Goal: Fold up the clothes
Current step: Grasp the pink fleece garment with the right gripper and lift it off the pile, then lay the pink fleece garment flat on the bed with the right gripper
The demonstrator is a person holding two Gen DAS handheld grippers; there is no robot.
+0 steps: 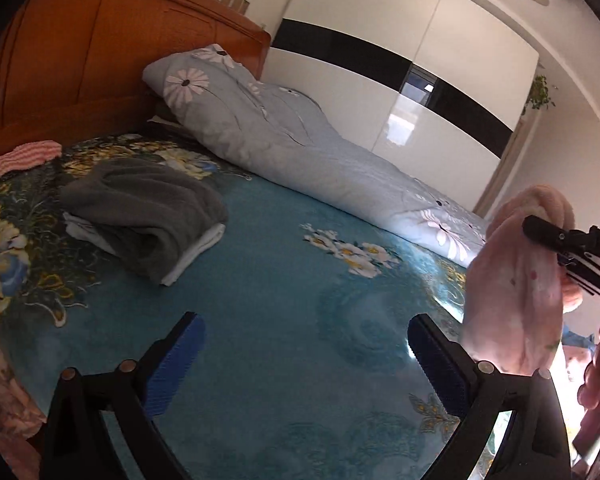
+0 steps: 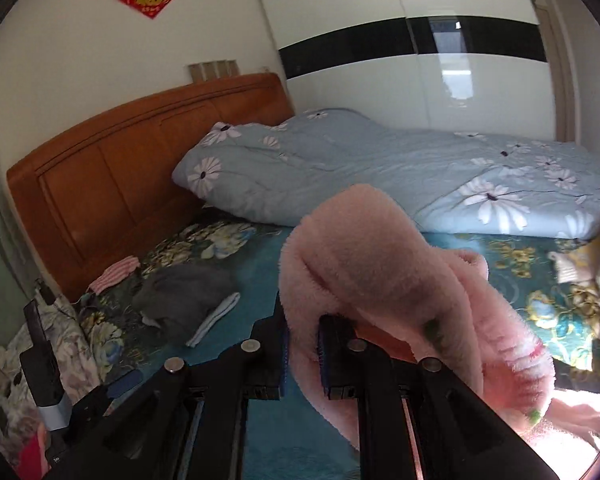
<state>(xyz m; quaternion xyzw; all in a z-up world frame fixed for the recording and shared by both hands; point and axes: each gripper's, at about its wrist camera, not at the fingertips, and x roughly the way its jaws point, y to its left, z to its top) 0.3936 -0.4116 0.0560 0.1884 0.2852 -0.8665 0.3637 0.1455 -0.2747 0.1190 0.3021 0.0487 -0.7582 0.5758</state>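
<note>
The right wrist view showed the right gripper [image 2: 303, 354] clamped on the fluffy pink fleece garment [image 2: 380, 264], which hung above the blue floral bedsheet [image 2: 260, 264] beside the empty, spread left gripper [image 1: 300, 364], so it needed laying flat there first.

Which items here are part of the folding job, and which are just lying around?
Job:
- pink fleece garment, pinched in the right gripper
- left gripper, open and empty
- folded grey garment on the bed, likely already done
- pink striped cloth by the headboard, possibly next

Lying about:
- light blue floral quilt
- teal floral bedspread
- wooden headboard
</note>
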